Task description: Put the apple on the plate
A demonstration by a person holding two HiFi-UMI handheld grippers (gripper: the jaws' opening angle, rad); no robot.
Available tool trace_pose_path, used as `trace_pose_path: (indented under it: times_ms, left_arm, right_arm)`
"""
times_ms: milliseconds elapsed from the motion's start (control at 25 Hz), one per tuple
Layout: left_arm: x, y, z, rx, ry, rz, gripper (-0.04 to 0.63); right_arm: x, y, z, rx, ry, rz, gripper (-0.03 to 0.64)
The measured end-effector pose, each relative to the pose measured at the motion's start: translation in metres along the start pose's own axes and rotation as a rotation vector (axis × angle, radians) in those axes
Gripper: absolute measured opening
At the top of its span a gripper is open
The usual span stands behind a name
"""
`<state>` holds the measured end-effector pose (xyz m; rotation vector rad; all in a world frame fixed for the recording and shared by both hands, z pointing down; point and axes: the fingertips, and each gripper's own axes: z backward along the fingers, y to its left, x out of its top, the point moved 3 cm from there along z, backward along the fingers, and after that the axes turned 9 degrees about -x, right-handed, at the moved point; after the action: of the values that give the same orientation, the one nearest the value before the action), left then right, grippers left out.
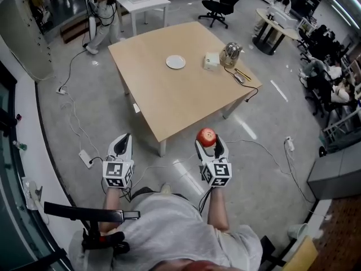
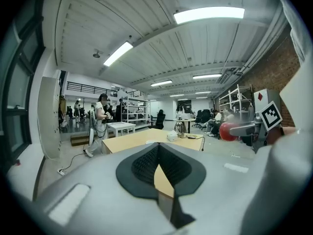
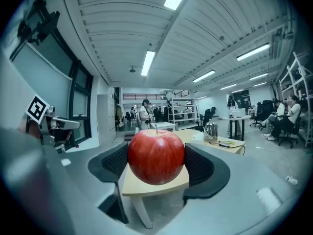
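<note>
White and grey, our left gripper [image 1: 123, 140] sits at lower left, jaws together with nothing between them. At upper centre we see the white plate [image 1: 175, 62] on the wooden table [image 1: 169, 103]. Lower and to the right, our right gripper [image 1: 207, 143] is clamped on the red apple [image 1: 206, 135], off the table's near edge, well apart from the plate.

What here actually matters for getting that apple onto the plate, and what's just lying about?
Part of the job:
- red apple, gripped in the right gripper
- white plate, on the wooden table

Just lying about:
- kettle
- white box
- office chair
- left gripper, shut and empty, not used here
</note>
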<state>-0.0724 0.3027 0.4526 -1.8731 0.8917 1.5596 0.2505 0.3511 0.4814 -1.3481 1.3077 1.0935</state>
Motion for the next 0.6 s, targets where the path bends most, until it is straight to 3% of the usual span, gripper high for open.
trace_pose_path:
  times_ms: [600]
  left_arm:
    - [-0.007, 0.007, 0.004, 0.094, 0.021, 0.003, 0.018]
  right_arm:
    - [-0.01, 0.019, -0.03, 0.144, 0.0, 0.023, 0.367]
